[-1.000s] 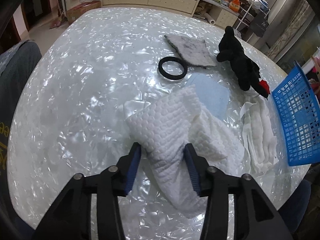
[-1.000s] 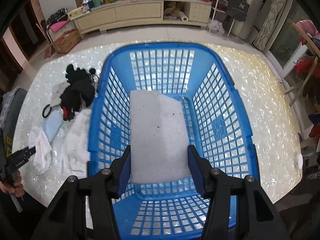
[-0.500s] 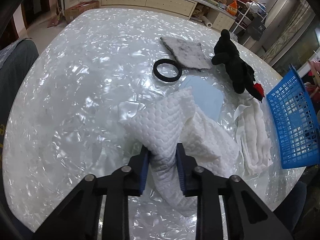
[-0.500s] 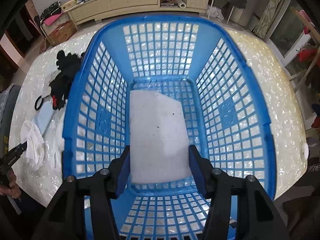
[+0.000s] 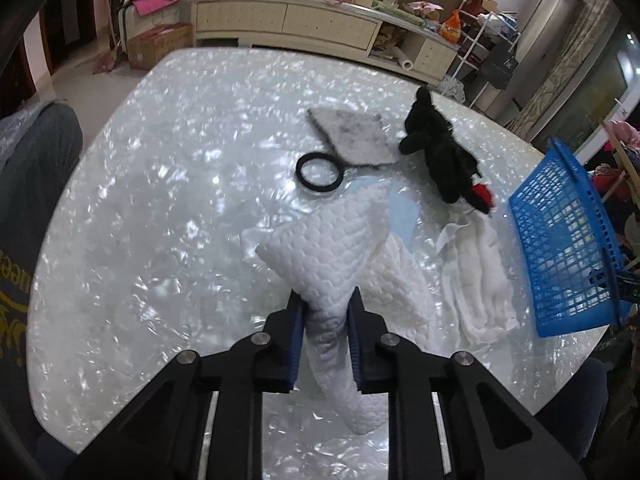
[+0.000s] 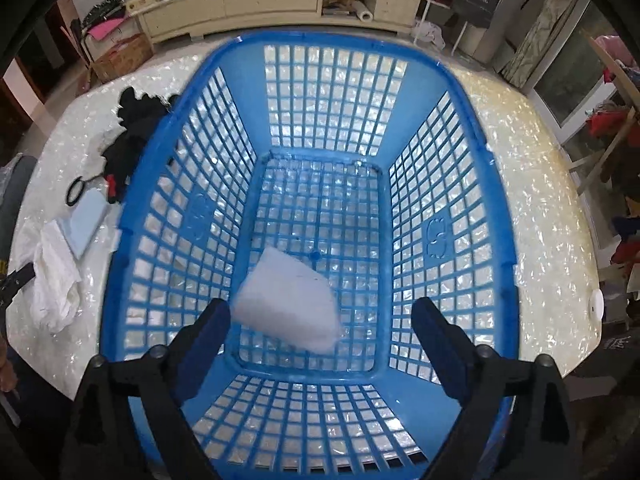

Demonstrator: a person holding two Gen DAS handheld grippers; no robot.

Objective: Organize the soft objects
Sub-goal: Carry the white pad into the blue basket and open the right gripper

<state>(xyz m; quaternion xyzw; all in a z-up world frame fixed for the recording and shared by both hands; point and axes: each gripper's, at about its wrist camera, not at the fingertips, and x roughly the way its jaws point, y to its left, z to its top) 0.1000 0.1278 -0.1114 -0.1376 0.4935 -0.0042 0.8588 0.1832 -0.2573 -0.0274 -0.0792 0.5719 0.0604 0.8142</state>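
My left gripper point(image 5: 325, 304) is shut on a white quilted cloth point(image 5: 328, 248) and holds it bunched above the pearly table point(image 5: 160, 200). My right gripper point(image 6: 320, 320) is open above the blue basket point(image 6: 316, 56). A white pad point(image 6: 288, 300) lies blurred inside the basket, free of the jaws. The basket also shows at the right of the left wrist view point(image 5: 568, 240). A black plush toy point(image 5: 444, 156), a grey felt pad point(image 5: 352, 136), a black ring point(image 5: 319, 172), a light blue sheet point(image 5: 404, 212) and a white towel point(image 5: 476, 280) lie on the table.
The same loose items show left of the basket in the right wrist view: the plush toy point(image 6: 132, 128), the ring point(image 6: 75, 191), the blue sheet point(image 6: 86, 222) and the white cloth point(image 6: 54, 276). A long sideboard point(image 5: 288, 28) stands beyond the table.
My left gripper closed on the white quilted cloth and lifted it. My right gripper opened and let go of the white pad, which dropped into the basket.
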